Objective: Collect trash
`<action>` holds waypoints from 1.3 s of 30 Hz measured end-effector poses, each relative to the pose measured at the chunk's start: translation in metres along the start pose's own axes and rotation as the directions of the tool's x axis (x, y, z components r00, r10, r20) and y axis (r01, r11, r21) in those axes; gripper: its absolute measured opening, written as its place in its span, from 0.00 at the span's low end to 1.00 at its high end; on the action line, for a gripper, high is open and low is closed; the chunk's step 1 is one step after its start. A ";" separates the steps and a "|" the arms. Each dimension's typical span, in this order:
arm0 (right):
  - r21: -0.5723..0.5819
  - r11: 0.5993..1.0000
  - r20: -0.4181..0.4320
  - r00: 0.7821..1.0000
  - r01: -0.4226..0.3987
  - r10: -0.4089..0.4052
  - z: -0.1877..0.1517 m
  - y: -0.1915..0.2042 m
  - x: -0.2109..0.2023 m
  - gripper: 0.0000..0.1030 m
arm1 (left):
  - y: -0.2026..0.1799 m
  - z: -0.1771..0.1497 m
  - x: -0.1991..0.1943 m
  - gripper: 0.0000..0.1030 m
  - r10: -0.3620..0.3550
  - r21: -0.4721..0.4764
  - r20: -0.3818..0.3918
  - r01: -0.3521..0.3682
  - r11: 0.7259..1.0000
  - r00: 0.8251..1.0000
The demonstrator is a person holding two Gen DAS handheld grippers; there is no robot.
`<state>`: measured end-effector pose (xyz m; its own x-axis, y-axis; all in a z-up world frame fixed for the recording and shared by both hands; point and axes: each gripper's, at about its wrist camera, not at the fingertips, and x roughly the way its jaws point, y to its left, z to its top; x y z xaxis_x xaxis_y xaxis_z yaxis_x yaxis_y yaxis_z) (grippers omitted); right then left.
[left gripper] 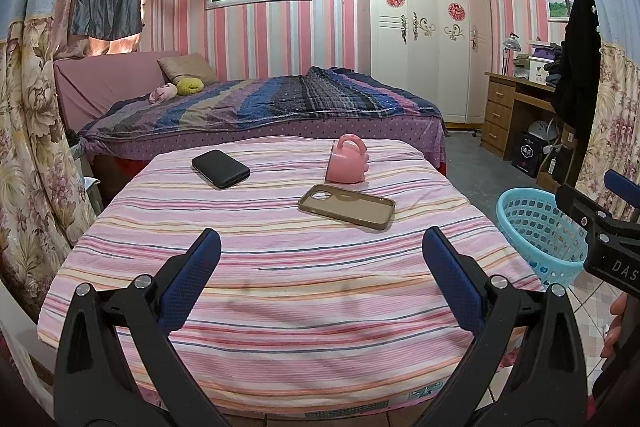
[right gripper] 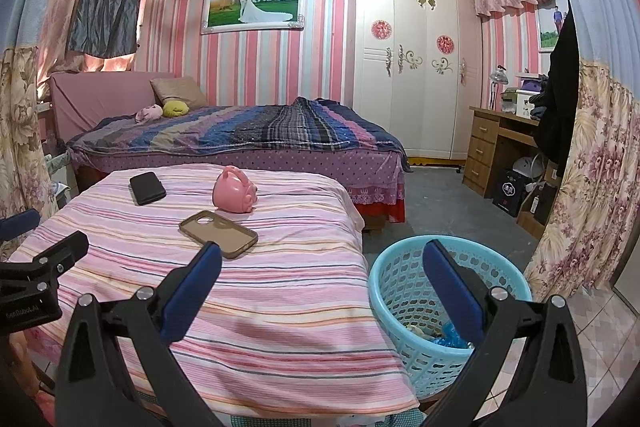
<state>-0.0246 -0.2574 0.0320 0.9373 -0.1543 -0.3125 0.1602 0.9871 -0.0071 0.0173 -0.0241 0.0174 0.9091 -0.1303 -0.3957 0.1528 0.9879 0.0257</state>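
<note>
Both grippers hover empty, jaws wide apart: left gripper over striped tablecloth, right gripper w/ blue basket at 3 o'clock, wrappers inside. Risk: only phone case, black phone, pink mug remain, could get binned by mistake

"DAS" on the right tool's body, "SenRobot.AI" on the left tool's body

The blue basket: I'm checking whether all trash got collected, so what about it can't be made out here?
- Blue basket contents, right wrist view: mostly hidden by its wall and the right gripper; only blue crumpled bits show.
- Left wrist view: basket interior blocked by its rim and the right gripper's body.
</note>
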 end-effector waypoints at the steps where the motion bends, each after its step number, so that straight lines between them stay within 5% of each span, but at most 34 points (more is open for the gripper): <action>1: -0.002 1.000 0.001 1.000 0.000 0.000 0.000 -0.001 0.000 0.95 | 0.000 0.000 0.000 0.95 0.000 0.000 0.000 0.000 1.000 1.000; 39: -0.026 1.000 -0.010 1.000 0.004 -0.005 -0.002 -0.014 -0.001 0.95 | 0.004 -0.004 -0.010 0.95 0.004 -0.010 0.005 -0.004 1.000 1.000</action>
<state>-0.0282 -0.2710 0.0308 0.9333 -0.1584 -0.3224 0.1561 0.9872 -0.0331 0.0070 -0.0186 0.0183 0.9114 -0.1269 -0.3914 0.1454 0.9892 0.0177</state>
